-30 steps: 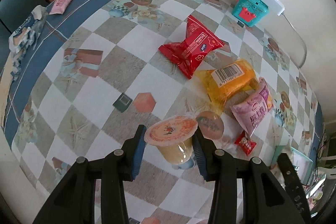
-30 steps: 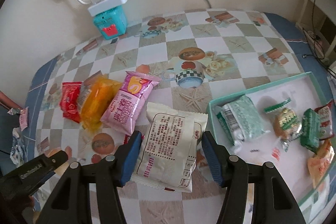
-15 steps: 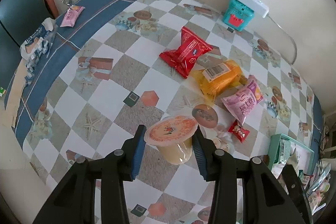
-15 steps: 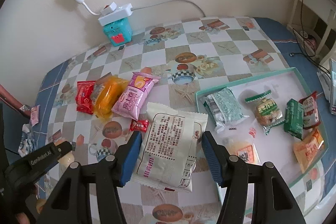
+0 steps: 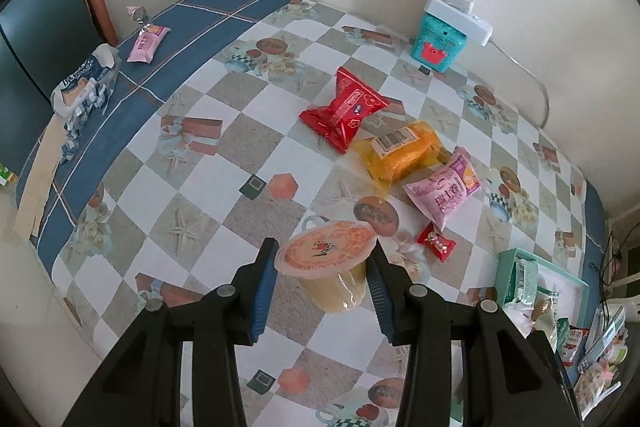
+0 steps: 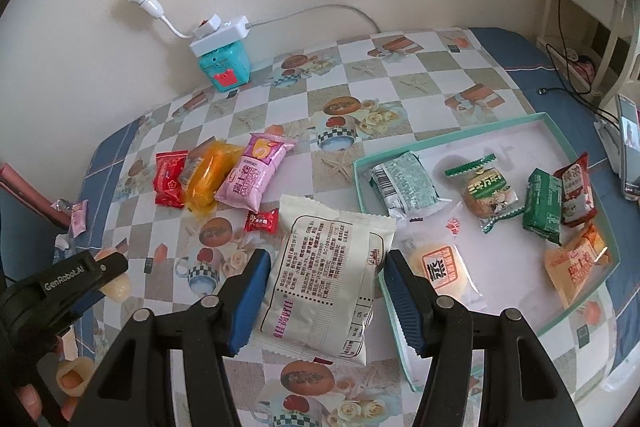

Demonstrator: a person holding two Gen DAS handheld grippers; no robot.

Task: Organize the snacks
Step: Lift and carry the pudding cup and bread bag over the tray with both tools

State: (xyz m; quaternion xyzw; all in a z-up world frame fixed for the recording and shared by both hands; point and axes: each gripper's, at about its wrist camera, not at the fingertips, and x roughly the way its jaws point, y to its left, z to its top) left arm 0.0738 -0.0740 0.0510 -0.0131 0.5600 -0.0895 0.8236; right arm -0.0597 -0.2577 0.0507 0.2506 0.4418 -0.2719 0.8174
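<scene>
Snacks are in both your grips: your left gripper (image 5: 322, 277) pinches a clear jelly cup with an orange foil lid (image 5: 328, 263) above the checkered tablecloth (image 5: 200, 187); your right gripper (image 6: 324, 291) clamps a white printed snack packet (image 6: 326, 275) beside the teal-rimmed tray (image 6: 500, 125).

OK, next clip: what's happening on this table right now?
A person is sorting snacks with two hand-held grippers. The left hand-held gripper is shut on a jelly cup, held above the tablecloth. The right hand-held gripper is shut on a white snack packet, beside the teal tray, which already holds several snacks. A red packet, orange packet, pink packet and small red candy remain loose.
</scene>
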